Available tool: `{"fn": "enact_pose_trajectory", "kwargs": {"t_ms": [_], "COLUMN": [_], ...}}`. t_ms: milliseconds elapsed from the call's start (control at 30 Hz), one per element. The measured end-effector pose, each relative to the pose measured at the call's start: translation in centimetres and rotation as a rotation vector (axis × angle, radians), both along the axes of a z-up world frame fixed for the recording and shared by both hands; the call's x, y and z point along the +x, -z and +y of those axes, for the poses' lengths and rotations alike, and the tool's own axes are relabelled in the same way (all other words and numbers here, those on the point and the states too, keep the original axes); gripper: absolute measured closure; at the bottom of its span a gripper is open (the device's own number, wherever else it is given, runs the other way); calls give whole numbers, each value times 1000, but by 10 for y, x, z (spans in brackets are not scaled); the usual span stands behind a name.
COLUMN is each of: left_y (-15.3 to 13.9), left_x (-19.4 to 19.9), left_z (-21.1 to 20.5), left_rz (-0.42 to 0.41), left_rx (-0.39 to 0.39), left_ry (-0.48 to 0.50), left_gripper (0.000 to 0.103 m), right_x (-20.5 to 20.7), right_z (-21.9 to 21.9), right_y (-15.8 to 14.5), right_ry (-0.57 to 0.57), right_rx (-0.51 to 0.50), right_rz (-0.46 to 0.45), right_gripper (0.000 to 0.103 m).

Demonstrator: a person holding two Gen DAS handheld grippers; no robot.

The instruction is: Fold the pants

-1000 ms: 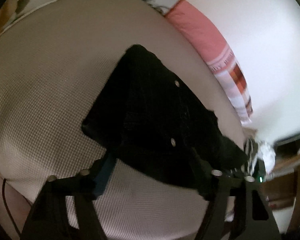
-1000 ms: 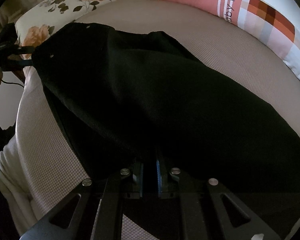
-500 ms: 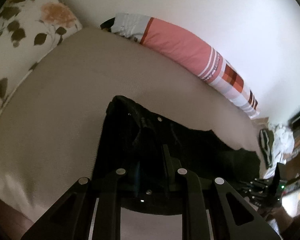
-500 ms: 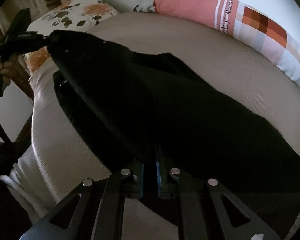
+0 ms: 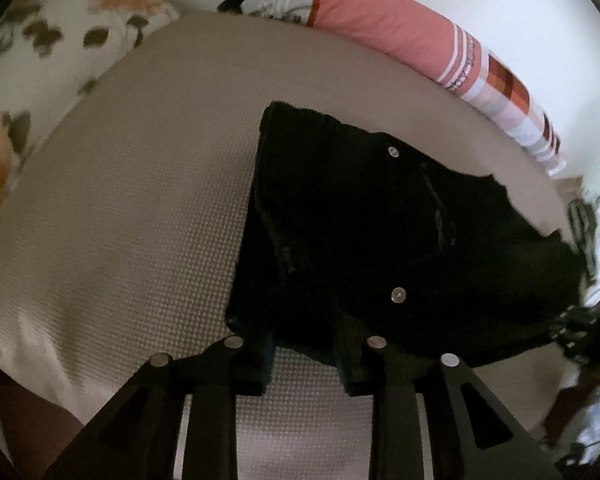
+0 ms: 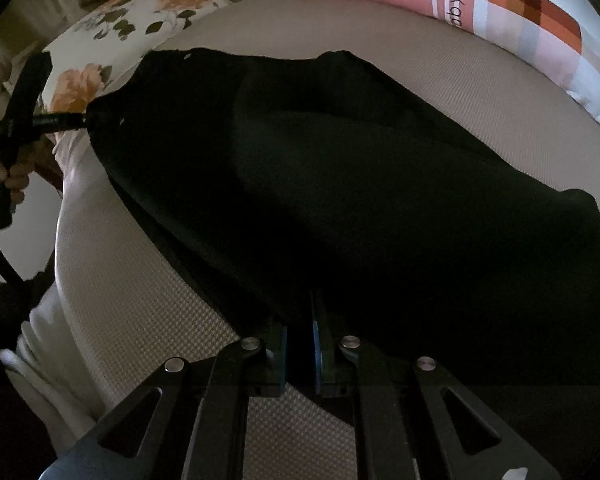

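Black pants [image 5: 380, 220] lie across a beige mattress [image 5: 140, 200], two metal studs showing at the waist. My left gripper [image 5: 300, 332] sits at the waist's near edge. Its jaws are opening, and the hem lies between the tips without being pressed. From the right wrist view, the left gripper [image 6: 66, 120] reaches the waist corner of the pants [image 6: 340, 180] at far left, in a person's hand [image 6: 8, 176]. My right gripper [image 6: 300, 328] is shut on the dark cloth of the leg end, which hangs over its fingers.
A pink striped pillow [image 5: 380, 28] lines the far edge of the bed against a white wall. A floral pillow [image 6: 140, 20] lies at the far left corner. The mattress [image 6: 480, 92] drops off at the left, where white bedding hangs. Blurred clutter sits at the right.
The left gripper went from wide open beside the waist to nearly shut over it, and its jaws now stand apart again; its view rolled. The right gripper kept its hold.
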State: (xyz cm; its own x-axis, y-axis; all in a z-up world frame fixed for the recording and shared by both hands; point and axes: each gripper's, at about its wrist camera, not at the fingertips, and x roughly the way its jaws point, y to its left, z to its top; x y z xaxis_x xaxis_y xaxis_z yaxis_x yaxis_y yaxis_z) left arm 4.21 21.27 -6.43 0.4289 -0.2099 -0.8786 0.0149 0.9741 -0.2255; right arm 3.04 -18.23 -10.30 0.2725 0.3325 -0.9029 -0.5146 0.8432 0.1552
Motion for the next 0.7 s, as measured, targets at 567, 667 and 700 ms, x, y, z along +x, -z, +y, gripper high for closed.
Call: {"fn": "enact_pose_trajectory", "kwargs": {"t_ms": [567,667,700], "left_y": [-54,-46,-44], "left_x": [-48,-45,-45], "left_z": [-103,-142,-154], "left_rz": [-281,-270,-267], "left_rx": [207,180,169], "left_ry": [286,392,427], "left_gripper": [47,47,47], "right_x": [-2,-1,-1], "right_z": [-32,-36,-37], "right_y": [-9,-10,-10], "right_ry": [135,150,155], "right_rx": [39,43,50], "right_rz": [-61,-72,-71], "right_gripper": [68,68,68]}}
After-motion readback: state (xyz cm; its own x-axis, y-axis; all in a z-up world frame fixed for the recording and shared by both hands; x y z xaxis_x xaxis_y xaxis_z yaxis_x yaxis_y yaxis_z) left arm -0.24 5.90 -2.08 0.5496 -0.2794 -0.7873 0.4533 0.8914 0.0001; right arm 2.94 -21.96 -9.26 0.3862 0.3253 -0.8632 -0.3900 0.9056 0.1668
